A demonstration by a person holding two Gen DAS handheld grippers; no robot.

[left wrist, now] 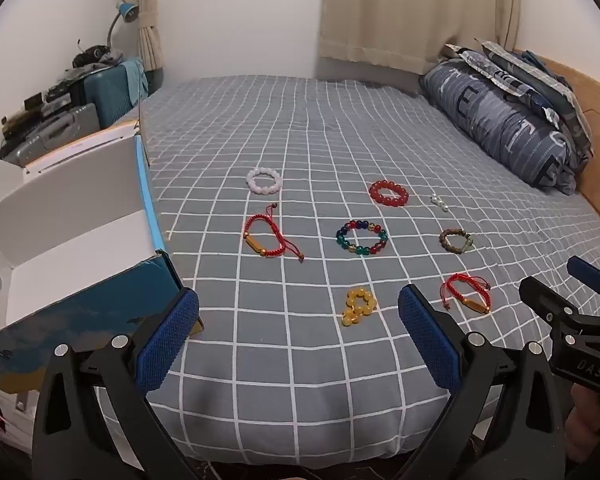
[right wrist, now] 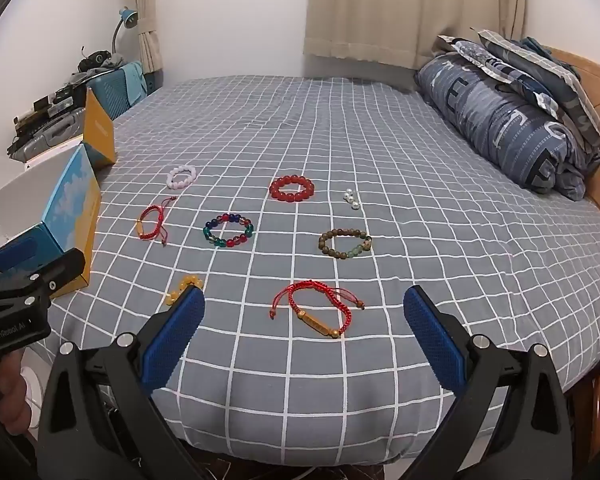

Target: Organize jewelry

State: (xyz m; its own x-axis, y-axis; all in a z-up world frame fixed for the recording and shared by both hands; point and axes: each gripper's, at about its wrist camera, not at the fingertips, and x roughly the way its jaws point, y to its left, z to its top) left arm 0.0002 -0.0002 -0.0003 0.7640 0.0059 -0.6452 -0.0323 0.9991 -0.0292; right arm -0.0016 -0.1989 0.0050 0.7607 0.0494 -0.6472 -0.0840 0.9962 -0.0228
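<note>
Step in hand: judged as the start; no piece has been lifted, and all the jewelry lies on the checked bedsheet point(right wrist: 380, 128).
Left gripper point(left wrist: 299, 308): fingers spread wide, nothing between the pads; it is held over the near bed edge at the bottom of the left view.
Right gripper point(right wrist: 304, 308): fingers likewise spread and empty.
Nearest pieces: the yellow bead bracelet point(left wrist: 357, 306) lies lower centre in the left view; a red cord bracelet point(right wrist: 314, 309) lies lower centre in the right view.
Box: an open white-lined box point(left wrist: 72, 216) stands at the left edge, likely the destination.
Advice: one piece should be taken at a time, pinched across its beads or cord.
Open room: the pieces lie well apart, so approaches are unobstructed.
Edges: the box's raised flap and the bed's near edge should be cleared.
</note>
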